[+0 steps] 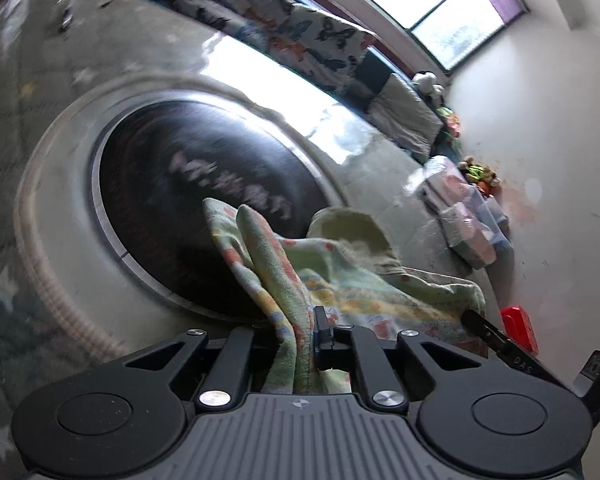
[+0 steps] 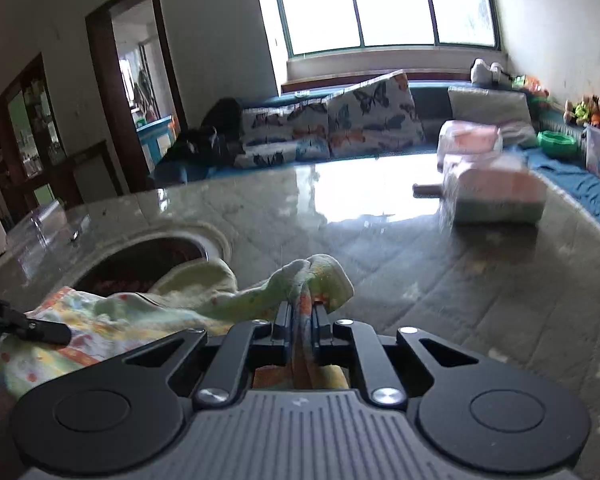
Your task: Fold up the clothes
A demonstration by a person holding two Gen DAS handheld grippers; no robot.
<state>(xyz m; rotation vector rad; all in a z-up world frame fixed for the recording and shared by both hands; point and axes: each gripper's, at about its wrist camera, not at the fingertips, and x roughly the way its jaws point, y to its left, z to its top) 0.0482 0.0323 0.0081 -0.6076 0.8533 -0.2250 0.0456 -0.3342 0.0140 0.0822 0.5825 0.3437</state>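
Observation:
A small pale green garment with a colourful print [image 1: 340,280] lies bunched on the marble table. My left gripper [image 1: 300,324] is shut on a folded edge of it, and cloth bulges up between the fingers. My right gripper [image 2: 302,312] is shut on another edge of the same garment [image 2: 140,312], which spreads to the left. The right gripper's finger shows in the left wrist view [image 1: 484,330]. The left gripper's finger shows in the right wrist view [image 2: 28,326].
The glossy marble table [image 2: 380,240] has a round dark inset [image 1: 204,200] with a metal rim beside the garment. Folded packaged items [image 2: 496,196] sit at the far right of the table. A sofa with butterfly cushions [image 2: 372,120] runs behind. A red object [image 1: 520,328] lies right.

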